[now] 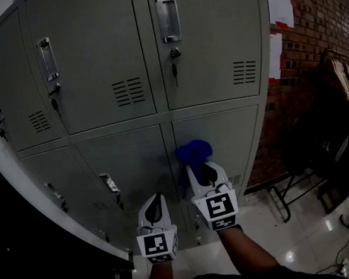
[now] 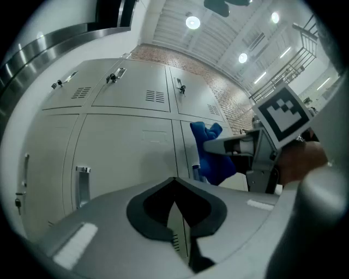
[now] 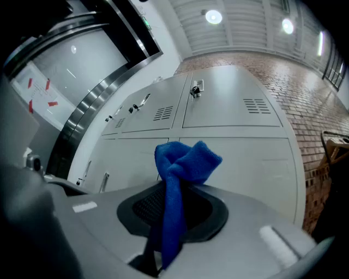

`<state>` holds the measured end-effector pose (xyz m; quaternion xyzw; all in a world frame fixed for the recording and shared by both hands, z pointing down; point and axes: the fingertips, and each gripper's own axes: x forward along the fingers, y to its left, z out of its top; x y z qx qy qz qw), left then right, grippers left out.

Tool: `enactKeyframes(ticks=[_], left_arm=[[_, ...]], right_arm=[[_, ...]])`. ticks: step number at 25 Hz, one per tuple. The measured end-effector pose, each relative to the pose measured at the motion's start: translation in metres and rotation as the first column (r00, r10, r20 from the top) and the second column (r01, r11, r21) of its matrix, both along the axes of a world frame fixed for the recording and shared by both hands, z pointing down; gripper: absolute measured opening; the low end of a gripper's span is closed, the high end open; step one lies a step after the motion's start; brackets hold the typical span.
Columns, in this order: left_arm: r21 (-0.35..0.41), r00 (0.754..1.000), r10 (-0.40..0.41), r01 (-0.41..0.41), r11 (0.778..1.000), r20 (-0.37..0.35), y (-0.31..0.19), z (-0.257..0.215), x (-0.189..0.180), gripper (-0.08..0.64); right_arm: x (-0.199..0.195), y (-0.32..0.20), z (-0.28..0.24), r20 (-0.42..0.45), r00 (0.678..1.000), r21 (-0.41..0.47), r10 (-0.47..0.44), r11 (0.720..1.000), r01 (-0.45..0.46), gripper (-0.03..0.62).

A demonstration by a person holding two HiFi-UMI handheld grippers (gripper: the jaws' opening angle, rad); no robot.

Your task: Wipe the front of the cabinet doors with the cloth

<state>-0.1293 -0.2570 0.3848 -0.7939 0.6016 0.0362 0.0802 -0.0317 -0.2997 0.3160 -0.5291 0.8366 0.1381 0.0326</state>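
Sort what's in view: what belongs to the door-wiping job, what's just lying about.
For the job:
blue cloth, pinched in the right gripper
grey cabinet doors
left gripper, shut and empty

Lying about:
papers on the brick wall
dark metal frame on the floor

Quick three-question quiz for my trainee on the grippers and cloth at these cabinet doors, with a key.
1. Which holds the blue cloth? A) left B) right gripper C) neither
2. True or false: the left gripper has its jaws apart.
3. Fill in: in the head view the cloth shows in front of the ___ row of cabinet doors.
Key: 1 B. 2 False: the left gripper is shut and empty. 3 lower.
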Motion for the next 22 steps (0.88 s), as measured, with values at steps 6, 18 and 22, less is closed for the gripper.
enactKeyframes(ticks=[6, 18, 22], left_arm=[[0.000, 1.000, -0.011, 0.011, 1.000, -0.007, -0.005, 0.001, -0.009, 0.017], [-0.032, 1.000, -0.018, 0.018, 0.999, -0.004, -0.007, 0.013, -0.014, 0.017], [-0.035, 1.000, -0.018, 0.017, 0.999, -0.003, -0.008, 0.013, -0.009, 0.017]], right_arm=[[-0.011, -0.020, -0.035, -0.007, 1.000, 0.028, -0.016, 0.999, 0.016, 0.072], [0.004, -0.031, -0.046, 0.009, 1.000, 0.040, -0.014, 0.999, 0.013, 0.074], [0.035, -0.034, -0.050, 0.020, 0.999, 0.045, 0.027, 0.999, -0.028, 0.074]])
